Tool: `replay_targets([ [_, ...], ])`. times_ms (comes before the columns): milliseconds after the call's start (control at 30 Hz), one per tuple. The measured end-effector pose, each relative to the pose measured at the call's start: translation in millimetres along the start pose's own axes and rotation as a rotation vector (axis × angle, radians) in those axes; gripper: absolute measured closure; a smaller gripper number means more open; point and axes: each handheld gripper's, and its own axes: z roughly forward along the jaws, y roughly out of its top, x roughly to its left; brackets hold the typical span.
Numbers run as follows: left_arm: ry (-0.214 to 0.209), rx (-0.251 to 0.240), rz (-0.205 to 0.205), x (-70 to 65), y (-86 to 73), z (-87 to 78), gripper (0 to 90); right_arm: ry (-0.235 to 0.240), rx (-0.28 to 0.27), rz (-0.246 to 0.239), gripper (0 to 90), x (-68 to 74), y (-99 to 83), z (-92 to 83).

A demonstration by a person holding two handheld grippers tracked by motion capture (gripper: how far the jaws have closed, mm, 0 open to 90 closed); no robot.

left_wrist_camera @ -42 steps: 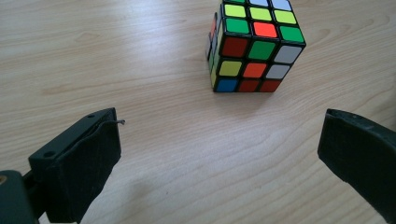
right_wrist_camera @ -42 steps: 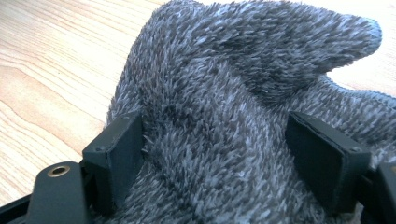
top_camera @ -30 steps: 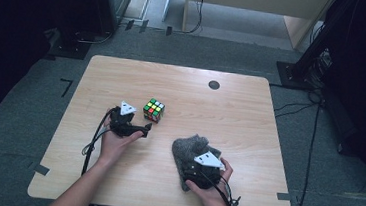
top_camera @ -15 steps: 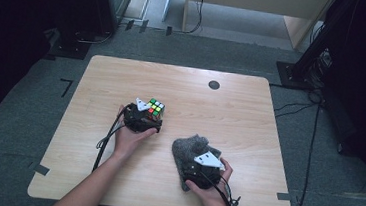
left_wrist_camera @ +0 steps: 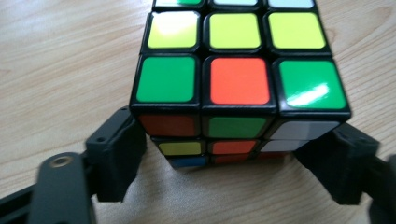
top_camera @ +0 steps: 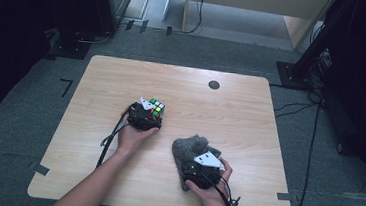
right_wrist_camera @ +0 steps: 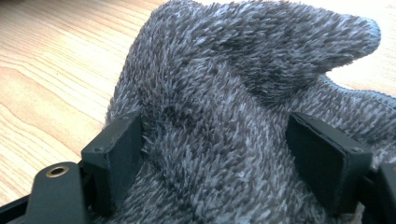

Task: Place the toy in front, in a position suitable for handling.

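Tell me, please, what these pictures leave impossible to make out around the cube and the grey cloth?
- Rubik's cube: its far rows are cut by the left gripper view's top edge.
- Cube in the high view: partly behind the left gripper.
- Grey cloth: whatever lies beneath is hidden.
- Right gripper: jaws buried in pile.

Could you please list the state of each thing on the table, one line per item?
Cube: scrambled, upright on the table, between the left gripper's open jaws.
Cloth: grey, fuzzy, bunched up, lying between the right gripper's open jaws.
Left gripper: open, jaws at the cube's sides.
Right gripper: open, jaws straddling the cloth.
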Motion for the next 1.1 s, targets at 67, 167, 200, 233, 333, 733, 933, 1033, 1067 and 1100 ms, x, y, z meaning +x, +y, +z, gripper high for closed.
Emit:
replay_targets([
  [67,0.000,-0.008,0.009,-0.5,0.0,-0.3,32.3,-0.002,-0.001,-0.003,20.1,0.3,0.0,0.0],
  [167,-0.001,-0.016,0.042,-2.7,-1.1,-1.8,34.0,-0.002,0.000,-0.002,21.5,1.1,0.1,0.0],
  [200,-0.005,-0.020,0.057,-3.6,-1.6,-3.2,34.1,0.004,0.000,-0.002,23.2,1.1,0.1,0.0],
  [233,-0.019,-0.026,0.061,-4.4,-2.0,-5.4,34.1,0.012,0.000,-0.002,24.9,0.8,0.1,-0.2],
  [333,-0.068,-0.061,0.060,-7.7,-2.6,-16.7,34.3,0.014,-0.015,-0.008,39.8,0.4,-0.2,-1.1],
  [733,-0.184,-0.163,0.114,-24.3,-22.3,-81.3,34.4,0.028,-0.068,-0.021,74.7,4.3,0.9,-7.2],
  [933,-0.189,-0.191,0.136,-30.5,-36.3,-104.7,34.4,0.073,-0.143,0.014,74.4,2.9,13.3,-25.6],
  [1033,-0.192,-0.205,0.126,-33.3,-41.8,-114.4,34.4,0.050,-0.158,-0.010,74.0,3.0,24.6,-37.0],
  [1067,-0.201,-0.209,0.123,-33.9,-44.0,-117.5,34.4,0.042,-0.148,-0.012,74.0,1.3,29.2,-39.9],
  [1100,-0.212,-0.209,0.128,-35.1,-46.2,-119.4,34.4,0.040,-0.142,-0.008,73.9,-1.1,33.9,-42.1],
])
